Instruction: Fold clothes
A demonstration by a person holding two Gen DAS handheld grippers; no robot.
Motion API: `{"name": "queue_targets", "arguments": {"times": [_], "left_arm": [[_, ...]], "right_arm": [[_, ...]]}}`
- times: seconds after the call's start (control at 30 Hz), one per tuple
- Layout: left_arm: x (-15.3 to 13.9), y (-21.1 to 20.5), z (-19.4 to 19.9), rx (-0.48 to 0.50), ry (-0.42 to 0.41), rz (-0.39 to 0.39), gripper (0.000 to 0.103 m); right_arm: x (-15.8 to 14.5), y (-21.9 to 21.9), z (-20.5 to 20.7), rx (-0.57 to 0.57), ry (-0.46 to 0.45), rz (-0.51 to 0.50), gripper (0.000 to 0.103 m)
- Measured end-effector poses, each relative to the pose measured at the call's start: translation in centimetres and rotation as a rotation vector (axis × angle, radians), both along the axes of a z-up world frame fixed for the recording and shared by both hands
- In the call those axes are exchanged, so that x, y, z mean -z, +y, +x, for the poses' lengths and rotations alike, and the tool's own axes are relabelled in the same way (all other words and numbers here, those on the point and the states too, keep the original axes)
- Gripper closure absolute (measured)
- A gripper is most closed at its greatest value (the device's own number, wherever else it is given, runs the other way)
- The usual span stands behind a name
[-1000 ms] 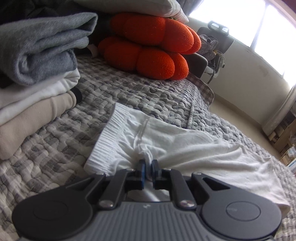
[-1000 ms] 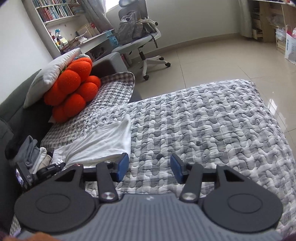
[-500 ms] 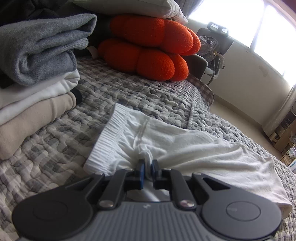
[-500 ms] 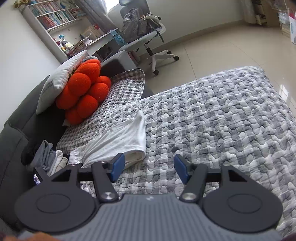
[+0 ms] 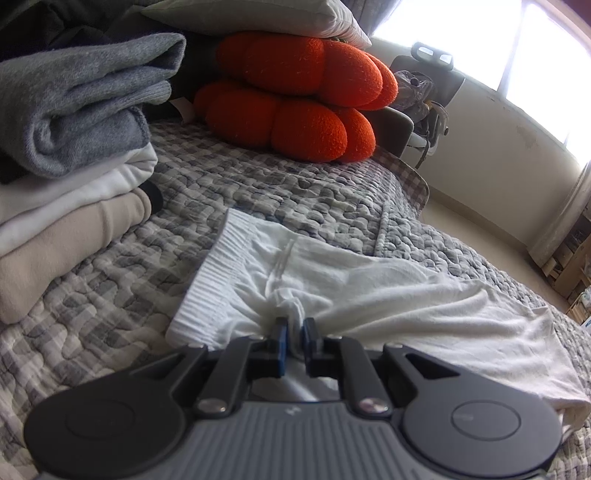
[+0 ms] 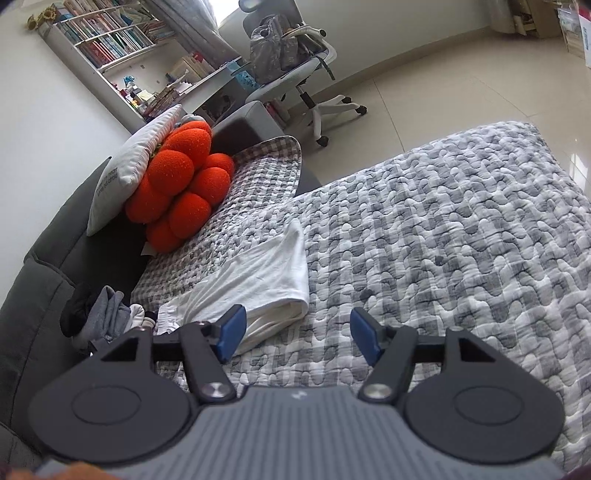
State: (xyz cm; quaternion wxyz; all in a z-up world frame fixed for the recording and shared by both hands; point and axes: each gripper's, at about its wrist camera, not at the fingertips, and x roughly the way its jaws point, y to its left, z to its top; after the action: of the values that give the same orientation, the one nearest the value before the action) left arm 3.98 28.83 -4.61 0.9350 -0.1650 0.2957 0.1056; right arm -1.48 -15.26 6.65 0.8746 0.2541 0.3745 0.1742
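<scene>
Left gripper [image 5: 294,334]: jaws drawn together on a bunched pinch of the white garment [image 5: 369,295], low over the quilt [image 5: 295,192].
Right gripper [image 6: 295,326]: jaws spread wide apart, nothing between them — it hangs above the quilt [image 6: 443,240] with its left blue pad [image 6: 231,326] over the near folded edge of the white garment [image 6: 266,273]; contact with the cloth cannot be judged from this angle.
White garment: lies flat on the grey-and-white patterned quilt, folded lengthwise, with a ribbed waistband [image 5: 214,280] at the end nearest the stack of clothes [image 5: 74,166]. Fabric puckers into creases where the left gripper holds it.
Stack of clothes: a grey folded piece on top, white under it, beige at the bottom; it sits on the quilt just beside the waistband end, not touching it as far as the left wrist view shows.
Orange cushion [image 5: 303,99]: lobed, at the far end of the quilt, with a pale pillow [image 5: 258,14] resting on top of it.
Surroundings: office chair [image 6: 295,55] on a tiled floor [image 6: 443,74], bookshelf [image 6: 110,37] against the wall — both well apart from the garment.
</scene>
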Motion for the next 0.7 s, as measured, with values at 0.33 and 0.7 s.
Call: {"name": "queue_targets", "arguments": {"times": [0.33, 0.7], "left_arm": [[-0.8, -0.3, -0.3, -0.029, 0.005, 0.031, 0.090], [-2.9, -0.6, -1.6, -0.114, -0.004, 0.081, 0.060]], "right_arm": [[-0.3, 0.6, -0.1, -0.023, -0.002, 0.035, 0.035], [-0.4, 0.4, -0.2, -0.003, -0.007, 0.037, 0.034]]}}
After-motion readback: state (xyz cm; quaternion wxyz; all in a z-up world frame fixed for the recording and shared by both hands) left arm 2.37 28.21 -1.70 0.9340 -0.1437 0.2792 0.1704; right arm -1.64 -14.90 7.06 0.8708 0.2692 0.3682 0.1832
